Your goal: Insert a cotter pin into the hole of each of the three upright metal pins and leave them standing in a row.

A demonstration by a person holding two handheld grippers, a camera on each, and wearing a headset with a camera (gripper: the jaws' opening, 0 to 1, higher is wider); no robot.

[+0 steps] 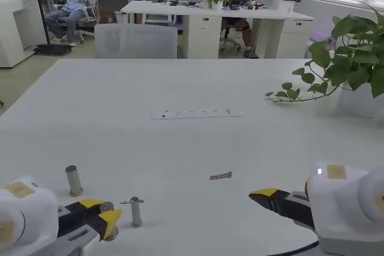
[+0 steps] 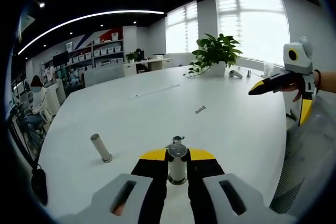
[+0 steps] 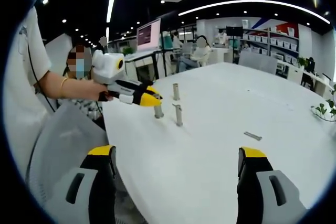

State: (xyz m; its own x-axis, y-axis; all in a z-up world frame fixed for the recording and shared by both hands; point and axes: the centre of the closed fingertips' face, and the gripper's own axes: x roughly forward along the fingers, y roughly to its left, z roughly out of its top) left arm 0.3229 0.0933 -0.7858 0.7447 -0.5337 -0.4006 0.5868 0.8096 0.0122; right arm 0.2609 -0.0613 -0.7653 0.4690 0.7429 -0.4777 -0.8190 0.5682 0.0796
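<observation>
Now, left hand-held gripper [image 2: 177, 155]: grips near-edge metal pin [image 2: 177, 170], steadying it.
Right hand-held gripper [image 3: 177, 151]: wide, free to fetch.
Cotter pin [image 1: 221, 176]: loose on surface [image 1: 180, 142] middle, likely next pickup.

The left gripper [image 1: 101, 211] seems to hold one metal pin [image 1: 107, 207]; a cotter pin [image 1: 221, 176] lies apart on the tabletop [image 1: 180, 142].

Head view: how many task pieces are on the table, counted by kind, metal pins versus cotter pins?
Upright metal pins: 3, one of them in the left claw
Cotter pins: 2, one loose on the table, one through a metal pin
Total: 5
</observation>
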